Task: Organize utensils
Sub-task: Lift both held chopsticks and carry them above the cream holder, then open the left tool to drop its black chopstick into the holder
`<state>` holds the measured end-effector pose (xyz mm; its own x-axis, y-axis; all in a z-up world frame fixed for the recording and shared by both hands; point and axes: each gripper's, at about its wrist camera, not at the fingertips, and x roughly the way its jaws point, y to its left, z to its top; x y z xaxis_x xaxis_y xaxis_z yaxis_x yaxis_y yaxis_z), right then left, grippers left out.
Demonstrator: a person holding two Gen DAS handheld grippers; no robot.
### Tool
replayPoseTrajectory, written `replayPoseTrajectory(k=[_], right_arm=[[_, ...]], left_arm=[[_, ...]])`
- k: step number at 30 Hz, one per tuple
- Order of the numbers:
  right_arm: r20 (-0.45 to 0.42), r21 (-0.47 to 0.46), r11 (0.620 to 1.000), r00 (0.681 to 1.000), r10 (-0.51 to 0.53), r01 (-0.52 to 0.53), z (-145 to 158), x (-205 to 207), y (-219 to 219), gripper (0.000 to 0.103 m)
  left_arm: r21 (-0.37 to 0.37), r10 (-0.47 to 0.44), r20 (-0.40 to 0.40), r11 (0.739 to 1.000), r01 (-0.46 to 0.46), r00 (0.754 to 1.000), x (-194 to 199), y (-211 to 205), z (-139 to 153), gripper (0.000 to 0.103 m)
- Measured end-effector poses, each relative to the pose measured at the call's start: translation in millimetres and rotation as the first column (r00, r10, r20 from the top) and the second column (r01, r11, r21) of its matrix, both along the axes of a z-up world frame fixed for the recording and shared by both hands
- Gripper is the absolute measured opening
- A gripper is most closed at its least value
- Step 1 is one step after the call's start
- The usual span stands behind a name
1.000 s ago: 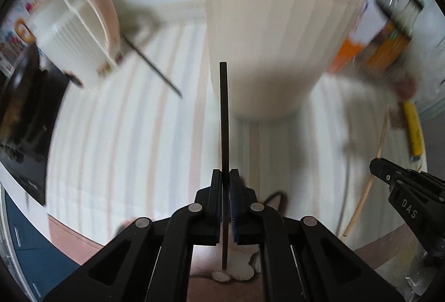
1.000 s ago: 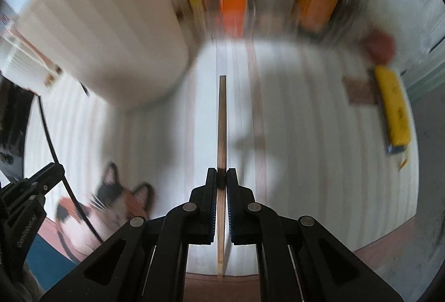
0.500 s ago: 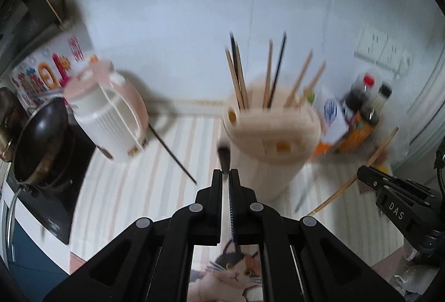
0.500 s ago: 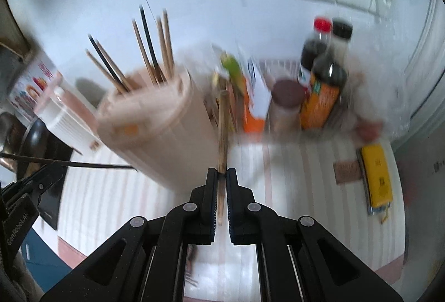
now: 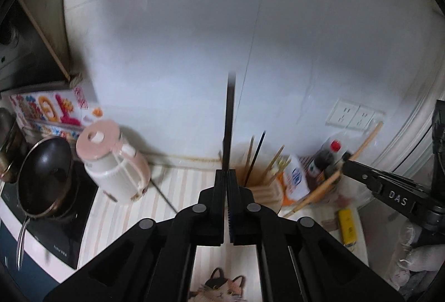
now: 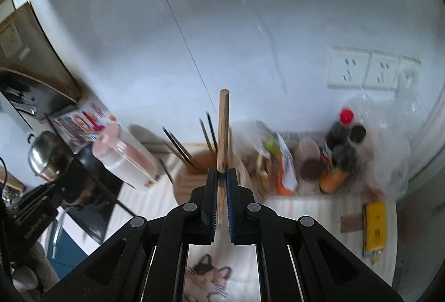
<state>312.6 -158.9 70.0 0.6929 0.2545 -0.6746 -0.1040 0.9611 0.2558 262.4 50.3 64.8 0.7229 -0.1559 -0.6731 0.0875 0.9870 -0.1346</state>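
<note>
1. The counter (image 5: pixel 178 207), striped in pale bands, ran along a white tiled wall (image 6: pixel 250 23).
2. A pink-lidded kettle (image 5: pixel 114 162) stood left of the beige utensil holder (image 6: pixel 192 179), with sauce bottles (image 6: pixel 339 151) well to its right.
3. The holder carried several chopsticks (image 5: pixel 257 154) standing upright.
4. The left hand-held gripper (image 5: pixel 228 176) was clamped on a black chopstick (image 5: pixel 230 118) that pointed forward above the holder.
5. The right hand-held gripper (image 6: pixel 219 176) was clamped on a wooden chopstick (image 6: pixel 223 132), likewise raised over the holder and clear of the counter.
</note>
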Motion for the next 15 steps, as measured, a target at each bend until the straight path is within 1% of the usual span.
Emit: replayPoseTrajectory(k=[4,6,8,10,12,14,15], right_arm=[[0.043,0.013,1.000,0.999,0.005,-0.006,24.0,16.6,1.2,0.006],[0.058,0.018,1.000,0.998,0.001,-0.002,30.3,25.3,1.8,0.006],[0.063,0.020,1.000,0.998,-0.008,0.006,32.5,37.5,2.5,0.006],[0.046,0.029,1.000,0.999,-0.008,0.007,29.3,47.6,3.3,0.006],[0.024,0.049,0.999,1.000,0.011,-0.012,25.7,48.1,1.4,0.006],[0.003,0.068,0.997,0.999,0.037,-0.037,20.4,43.3,-1.9,0.006],[-0.021,0.085,0.995,0.998,0.058,-0.056,16.2,37.4,-5.2,0.006]], left_arm=[[-0.003,-0.026,0.042,1.000,0.027,0.999,16.7,-8.7,19.4,0.000],[0.004,-0.033,0.055,0.999,0.033,0.998,26.7,-12.5,23.4,0.000],[0.007,-0.036,0.061,0.999,0.036,0.997,35.4,-13.0,24.5,0.000],[0.017,-0.022,0.068,1.000,0.021,0.997,38.0,-7.3,22.1,0.001],[0.017,0.001,0.074,1.000,-0.002,0.997,36.5,3.6,14.9,0.006],[0.035,0.036,0.048,0.999,-0.038,0.998,33.6,18.1,-2.5,0.009],[0.047,0.058,0.031,0.997,-0.059,0.998,33.1,24.8,-13.6,0.018]])
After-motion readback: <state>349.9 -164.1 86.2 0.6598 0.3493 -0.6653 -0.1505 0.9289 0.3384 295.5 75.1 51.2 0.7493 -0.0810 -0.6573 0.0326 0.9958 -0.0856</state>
